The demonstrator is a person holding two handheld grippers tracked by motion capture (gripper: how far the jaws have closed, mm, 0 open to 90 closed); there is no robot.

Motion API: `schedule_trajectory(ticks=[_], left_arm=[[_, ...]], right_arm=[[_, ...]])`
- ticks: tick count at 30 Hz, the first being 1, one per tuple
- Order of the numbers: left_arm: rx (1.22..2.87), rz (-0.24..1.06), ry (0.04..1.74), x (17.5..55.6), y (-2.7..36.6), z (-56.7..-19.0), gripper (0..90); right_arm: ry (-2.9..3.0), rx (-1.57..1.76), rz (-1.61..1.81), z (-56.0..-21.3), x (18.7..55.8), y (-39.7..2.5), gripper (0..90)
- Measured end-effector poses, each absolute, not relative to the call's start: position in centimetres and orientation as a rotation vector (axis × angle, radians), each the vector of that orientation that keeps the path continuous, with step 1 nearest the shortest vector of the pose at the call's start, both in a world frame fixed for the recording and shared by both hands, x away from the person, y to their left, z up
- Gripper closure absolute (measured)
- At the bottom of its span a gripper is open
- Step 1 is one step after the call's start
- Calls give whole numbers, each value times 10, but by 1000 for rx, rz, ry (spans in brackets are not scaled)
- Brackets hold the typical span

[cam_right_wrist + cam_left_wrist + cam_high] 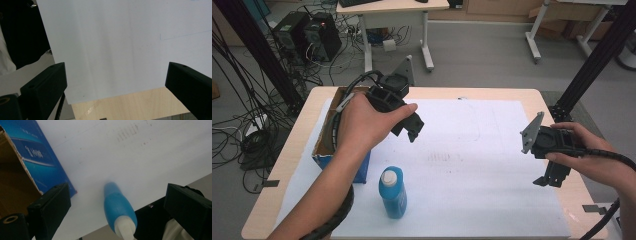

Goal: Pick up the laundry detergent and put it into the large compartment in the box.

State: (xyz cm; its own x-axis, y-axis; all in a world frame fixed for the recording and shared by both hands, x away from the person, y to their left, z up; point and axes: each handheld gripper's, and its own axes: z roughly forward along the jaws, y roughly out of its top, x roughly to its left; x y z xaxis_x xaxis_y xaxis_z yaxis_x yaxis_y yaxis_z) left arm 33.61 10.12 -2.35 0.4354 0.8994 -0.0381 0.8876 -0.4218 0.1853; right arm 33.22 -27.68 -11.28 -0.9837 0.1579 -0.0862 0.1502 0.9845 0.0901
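High view, white sheet (472, 165) on wooden table (302, 130)

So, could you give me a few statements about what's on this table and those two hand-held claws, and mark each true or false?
1. The blue bottle stands upright on the white sheet. True.
2. The left gripper is clamped on the bottle. False: it is open and held above it.
3. The cardboard box sits at the table's left edge. True.
4. The right gripper holds a cup. False: it is open, holding nothing.
5. The bottle's cap is red. False: it is white.
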Motion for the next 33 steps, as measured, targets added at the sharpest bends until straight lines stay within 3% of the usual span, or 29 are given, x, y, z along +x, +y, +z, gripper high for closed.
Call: schedule_trajectory(ticks=[10,33], left_arm=[[2501,91,1613,317,99,-21,74],[2443,68,1765,296,104,-63,78]], right_arm=[[3045,219,137,-116,333,-277,35],[3051,184,134,-116,333,-272,35]])
